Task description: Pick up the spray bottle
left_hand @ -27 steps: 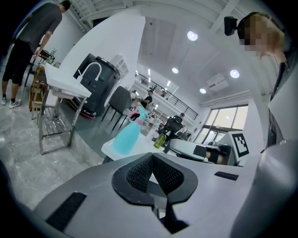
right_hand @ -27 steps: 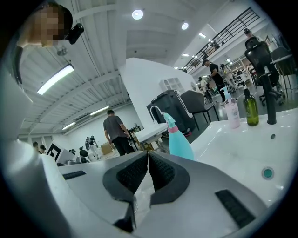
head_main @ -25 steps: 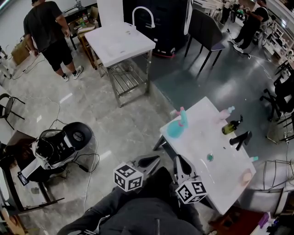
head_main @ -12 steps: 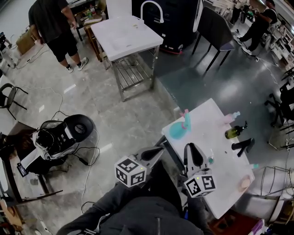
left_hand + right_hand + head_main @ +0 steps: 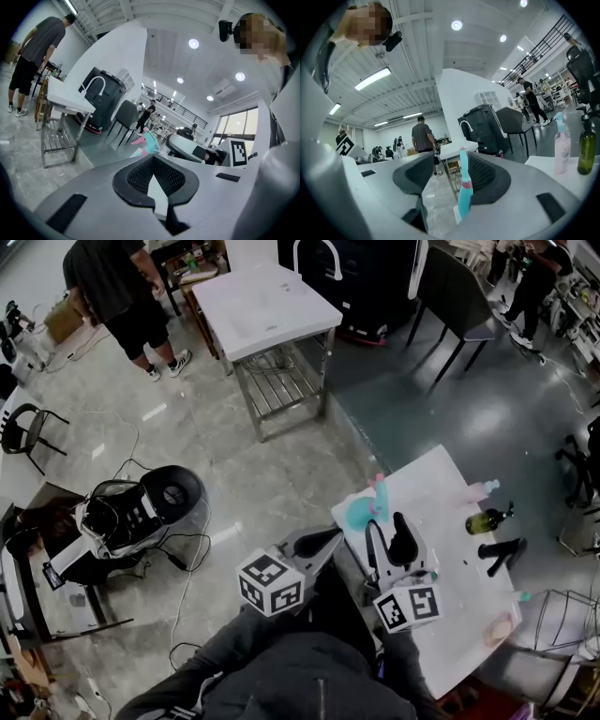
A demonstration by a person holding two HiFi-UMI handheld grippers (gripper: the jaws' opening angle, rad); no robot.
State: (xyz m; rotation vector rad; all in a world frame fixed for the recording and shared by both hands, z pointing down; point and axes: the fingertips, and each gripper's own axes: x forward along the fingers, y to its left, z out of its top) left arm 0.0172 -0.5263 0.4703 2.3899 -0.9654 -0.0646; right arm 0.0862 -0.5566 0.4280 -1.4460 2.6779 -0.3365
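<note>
On the white table (image 5: 450,615): spray bottle (image 5: 360,512) stands, not yet picked up
Right gripper (image 5: 387,527): my jaws are opening, bottle ahead of the gap, ungripped
Left gripper (image 5: 328,538): closed, empty

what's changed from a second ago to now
The right gripper advanced over the table toward the teal spray bottle; its jaws, shut before, are opening, bottle ungripped. The left gripper edged forward, shut. The other bottles kept their places.
</note>
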